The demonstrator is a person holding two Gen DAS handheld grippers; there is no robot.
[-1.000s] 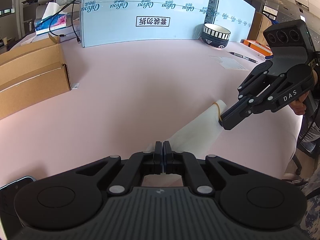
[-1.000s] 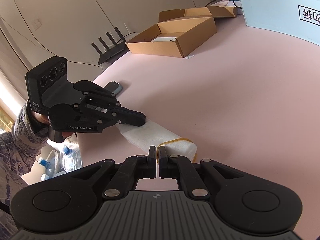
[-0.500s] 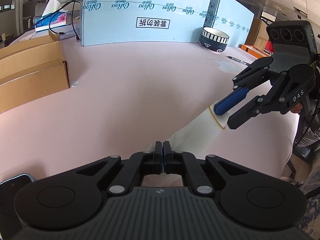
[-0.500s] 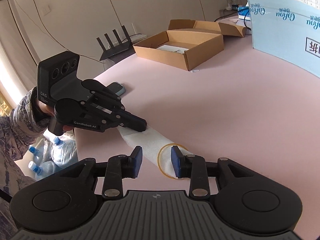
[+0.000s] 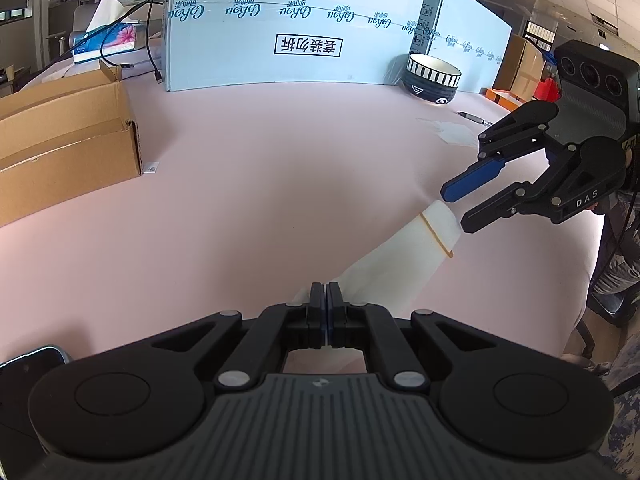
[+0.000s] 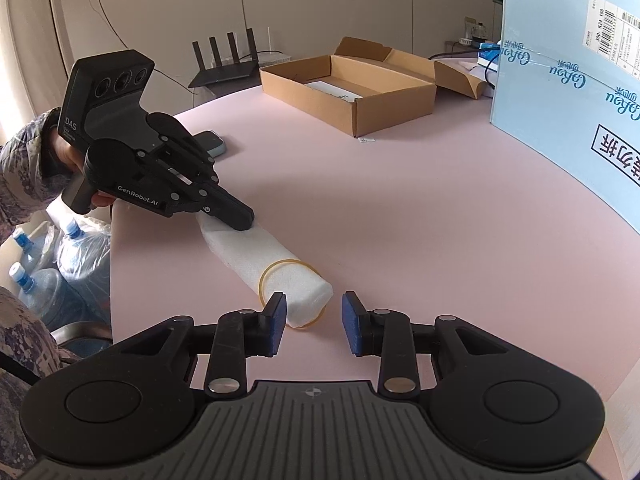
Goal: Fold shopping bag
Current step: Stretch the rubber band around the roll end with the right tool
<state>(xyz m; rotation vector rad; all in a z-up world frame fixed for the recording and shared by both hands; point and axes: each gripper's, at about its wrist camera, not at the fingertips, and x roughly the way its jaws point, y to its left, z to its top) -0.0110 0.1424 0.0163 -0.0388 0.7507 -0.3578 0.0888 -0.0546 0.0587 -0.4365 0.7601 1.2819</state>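
My left gripper point(image 6: 244, 222) is clamped tight on one end of the rolled shopping bag point(image 6: 264, 264), pinning it flat to the pink table point(image 6: 420, 220). My right gripper point(image 6: 314, 322) has its fingers partly apart and empty, hovering at the far end where the rubber band point(image 6: 290, 294) loops loosely round the roll. To do this well, I hold the left steady and work the band further along so the roll can't spring loose.
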